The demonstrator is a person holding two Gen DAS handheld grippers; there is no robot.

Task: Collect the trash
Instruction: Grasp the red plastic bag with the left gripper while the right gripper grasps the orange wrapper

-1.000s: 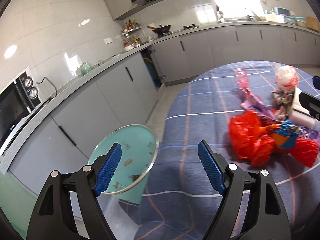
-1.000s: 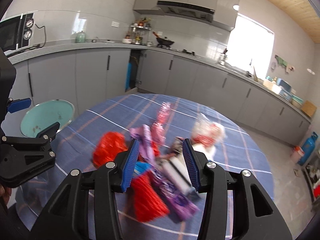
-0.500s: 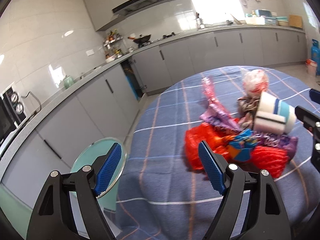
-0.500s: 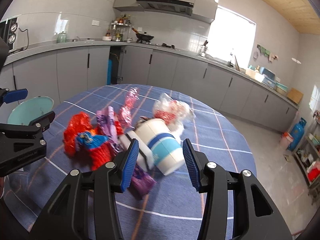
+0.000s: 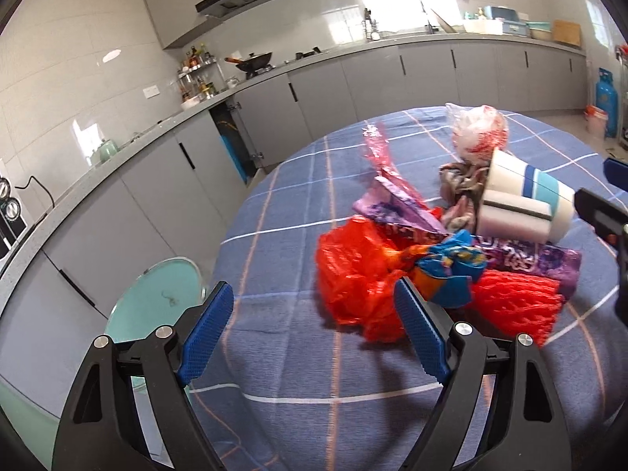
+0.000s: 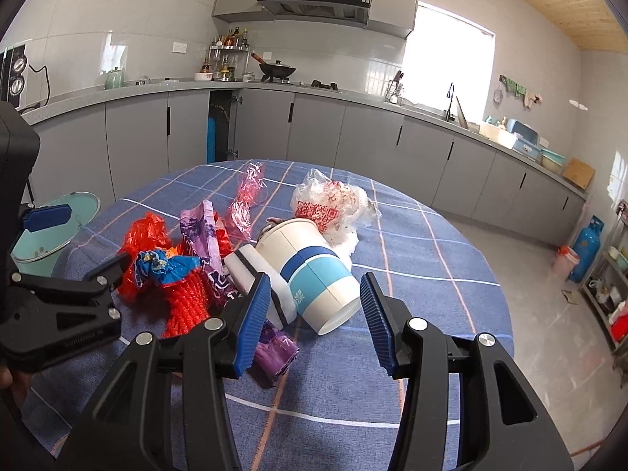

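1. Trash pile (image 6: 219, 259) heaped near the middle of a round desk (image 6: 431, 274) under a blue checked cloth.
2. Paper cup (image 6: 314, 274), white with blue bands, lying on its side at the pile's right edge, mouth turned away from the right wrist camera; white sponge block (image 6: 259, 282) touching its left flank.
3. Purple wrapper (image 6: 200, 231) and red plastic bag (image 5: 353, 263) to the left of the cup; crumpled blue wrapper (image 5: 451, 267) on top of the red bag; red mesh net (image 5: 518, 302) just beside it.
4. Clear bag with red print (image 6: 333, 204) behind the cup; pink cellophane strip (image 6: 251, 188) at the far side of the pile.
5. Right gripper (image 6: 314, 314) low over the desk, jaws about half open, nothing clamped; cup base and sponge just ahead of the jaws, pads apart from both.
6. Left gripper (image 5: 314, 329) at the pile's left side, jaws wide apart and empty; right-hand pad in front of the red plastic bag in this view, contact impossible to tell.
7. Teal bin (image 5: 157, 298) on the floor beside the desk, at the left.
8. Grey cabinets (image 6: 373, 137) along the walls behind.
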